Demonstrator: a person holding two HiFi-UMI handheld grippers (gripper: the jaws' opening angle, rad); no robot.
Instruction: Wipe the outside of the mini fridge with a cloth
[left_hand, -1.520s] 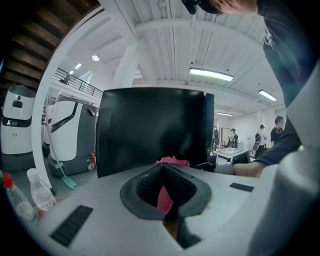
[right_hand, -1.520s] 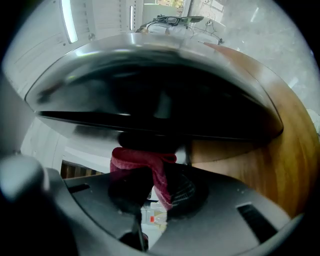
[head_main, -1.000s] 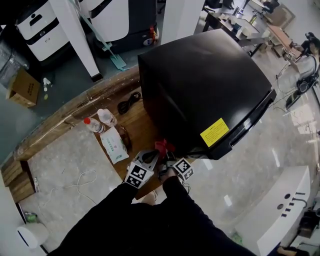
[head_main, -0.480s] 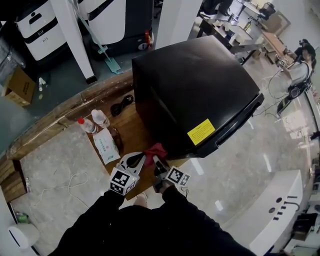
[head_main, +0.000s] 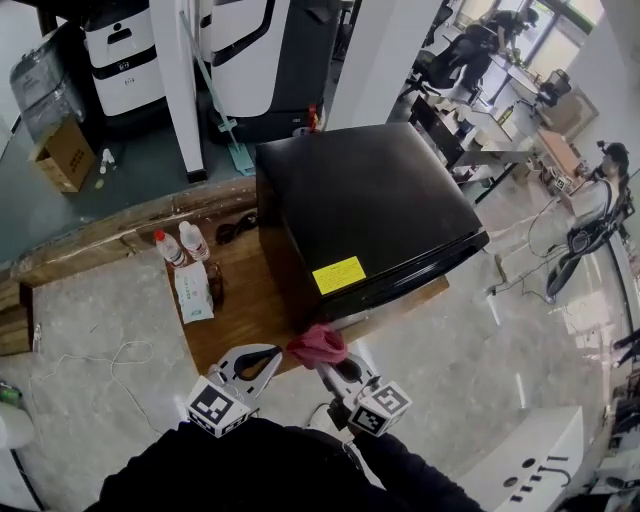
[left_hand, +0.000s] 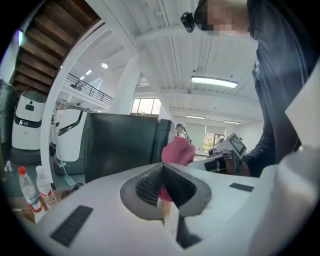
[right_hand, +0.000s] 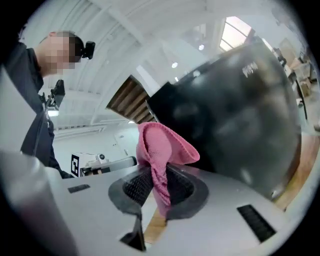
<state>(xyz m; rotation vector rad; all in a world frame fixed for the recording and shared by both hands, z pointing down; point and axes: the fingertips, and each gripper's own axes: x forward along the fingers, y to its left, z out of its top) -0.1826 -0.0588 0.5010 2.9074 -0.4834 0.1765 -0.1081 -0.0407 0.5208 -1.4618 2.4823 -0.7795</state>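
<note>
At the near corner of the mini fridge, just off its door edge, the cloth is pink, bunched and folded over on itself. I cannot tell whether it touches the cabinet. My right gripper is clamped on the cloth's lower end, the loose fold standing above the jaws. My left gripper sits just left of the cloth, jaws pressed together, nothing between them. Fridge finish: glossy black, a yellow label near the door edge. It stands on a wooden platform. Left of the fridge lie a wipes packet and two bottles. A black cable lies by its left rear side.
</note>
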